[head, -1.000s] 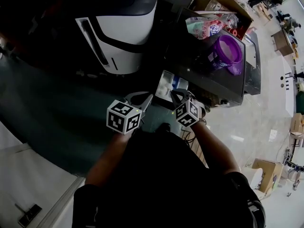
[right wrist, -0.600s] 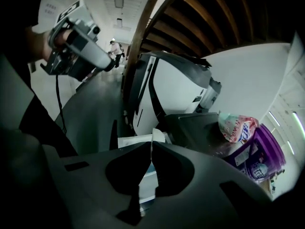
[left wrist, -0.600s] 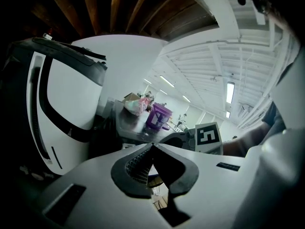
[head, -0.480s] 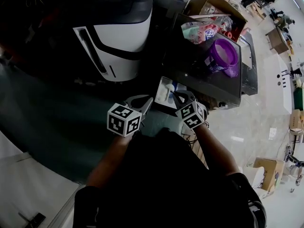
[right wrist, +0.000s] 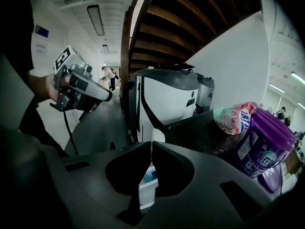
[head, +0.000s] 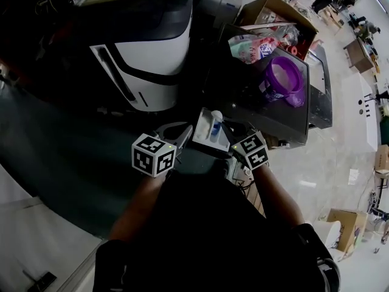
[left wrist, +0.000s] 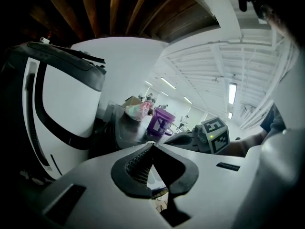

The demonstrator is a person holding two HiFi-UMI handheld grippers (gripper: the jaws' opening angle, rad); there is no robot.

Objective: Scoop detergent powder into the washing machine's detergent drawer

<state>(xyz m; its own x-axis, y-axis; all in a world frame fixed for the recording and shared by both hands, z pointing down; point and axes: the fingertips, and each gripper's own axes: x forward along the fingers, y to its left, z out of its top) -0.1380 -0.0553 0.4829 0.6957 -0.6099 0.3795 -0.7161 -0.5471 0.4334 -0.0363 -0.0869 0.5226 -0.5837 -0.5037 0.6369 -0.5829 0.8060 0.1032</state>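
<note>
Left jaws: the left gripper has its ribbed tips pressed together, and there's nothing between them.
Right jaws: the right gripper is drawn in to a hairline slit with nothing pinched at the tips; white and blue show through the opening behind them.
Detergent drawer: there it is, the detergent drawer, pulled out from the dark washing machine at its front left corner. It's white, with a blue part inside.
Grippers and drawer: one on each flank. The left sits just beside the drawer's left edge and the right at its right edge, though whether it touches can't be told.
Detergent: the purple tub stands upright on the dark machine's top, toward the right edge and well apart from both grippers.
Beside it: a pink and green bag lies at the top's back edge, with a cardboard box beyond.
Left of the drawer: a white machine with a black band.
</note>
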